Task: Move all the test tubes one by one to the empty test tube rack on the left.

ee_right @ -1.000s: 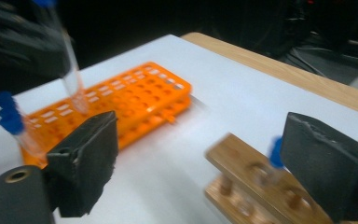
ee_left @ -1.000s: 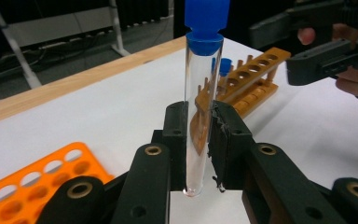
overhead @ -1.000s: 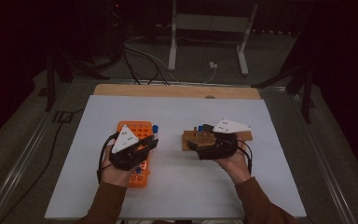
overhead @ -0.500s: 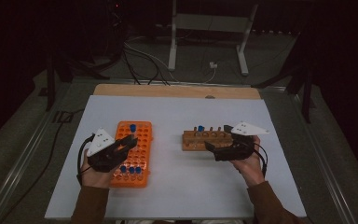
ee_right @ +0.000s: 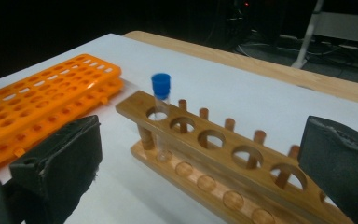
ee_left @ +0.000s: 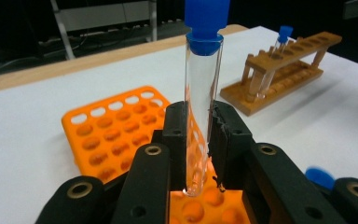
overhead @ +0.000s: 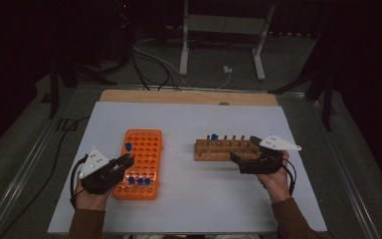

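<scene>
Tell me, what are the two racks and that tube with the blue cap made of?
The orange rack looks like moulded plastic: uniform bright colour, slightly glossy. The other rack seems to be wood, varnished, with visible grain and dowel posts. The tube is clear and shiny, glass or clear plastic, I cannot tell which; its blue cap looks like matte plastic.

Two racks stand on the table [overhead: 189, 209]: one orange rack [overhead: 146, 149] and one wooden rack [overhead: 224, 152]. Five blue-capped tubes show: four [overhead: 128, 146] at the orange rack and one [overhead: 213, 137] in the wooden rack. Two grippers.
</scene>
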